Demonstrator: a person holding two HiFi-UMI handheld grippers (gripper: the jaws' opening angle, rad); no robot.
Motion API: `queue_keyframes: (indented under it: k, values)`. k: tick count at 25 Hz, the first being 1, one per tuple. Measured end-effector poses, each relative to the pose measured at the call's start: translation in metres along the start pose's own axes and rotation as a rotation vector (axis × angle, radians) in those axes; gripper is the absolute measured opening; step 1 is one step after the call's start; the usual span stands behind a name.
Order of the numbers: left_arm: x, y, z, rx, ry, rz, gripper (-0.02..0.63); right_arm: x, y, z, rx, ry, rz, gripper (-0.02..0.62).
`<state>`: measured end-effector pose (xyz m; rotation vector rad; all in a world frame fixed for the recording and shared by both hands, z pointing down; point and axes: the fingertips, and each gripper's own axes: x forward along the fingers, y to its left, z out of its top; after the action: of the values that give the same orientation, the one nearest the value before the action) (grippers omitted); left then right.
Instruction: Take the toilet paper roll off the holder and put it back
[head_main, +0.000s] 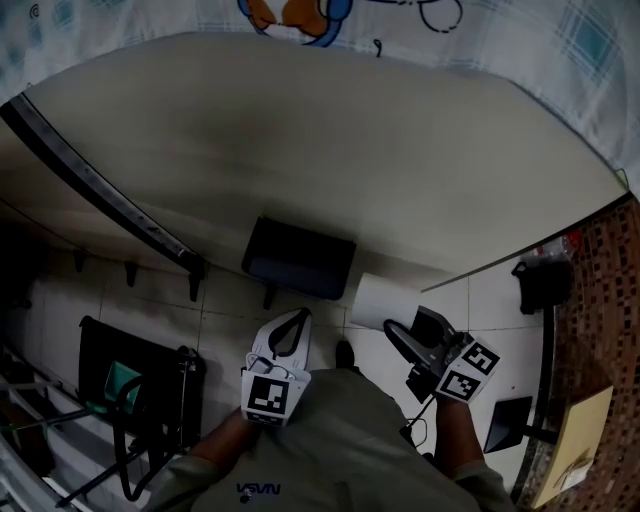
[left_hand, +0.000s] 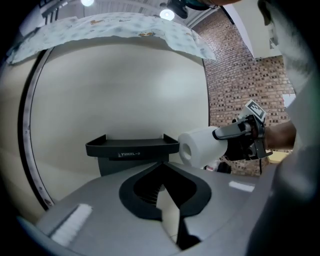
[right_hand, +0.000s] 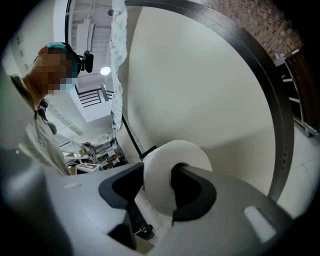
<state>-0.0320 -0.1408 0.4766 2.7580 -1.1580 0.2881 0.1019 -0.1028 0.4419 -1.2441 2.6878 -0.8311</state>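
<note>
A black toilet paper holder (head_main: 298, 258) with a shelf top is fixed to the cream wall; in the left gripper view the holder (left_hand: 132, 147) is straight ahead. The white toilet paper roll (head_main: 382, 300) hangs in the air just right of the holder, off it, with my right gripper (head_main: 408, 325) shut on it. In the right gripper view the roll (right_hand: 165, 175) fills the gap between the wide-set jaws of the right gripper (right_hand: 160, 192). My left gripper (head_main: 290, 325) is shut and empty, below the holder. The left gripper view shows the roll (left_hand: 200, 146) beside the holder's right end.
A dark rail (head_main: 100, 190) runs slantwise down the wall at left. A black rack (head_main: 130, 390) stands at lower left on the tiled floor. To the right are a brick wall (head_main: 600, 300), a cardboard box (head_main: 575, 440) and a black object (head_main: 540, 280). A printed cloth (head_main: 300, 15) hangs above.
</note>
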Motion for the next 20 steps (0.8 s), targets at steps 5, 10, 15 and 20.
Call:
queue_keyframes:
  k: [5,10,15,20]
  values:
    - [0.000,-0.003,-0.004,-0.009,0.045,0.001,0.008,0.004,-0.005,-0.011,0.032,0.012,0.003,0.170]
    - [0.003,-0.008,-0.008,0.002,0.054,-0.012,0.008,0.007,-0.006,-0.018,0.049,0.021,0.012,0.170]
    - [0.005,-0.008,-0.010,-0.005,0.058,-0.012,0.008,0.008,-0.006,-0.021,0.055,0.029,0.019,0.169]
    - [0.006,-0.010,-0.011,0.004,0.051,-0.011,0.006,0.009,-0.007,-0.021,0.054,0.035,0.019,0.169]
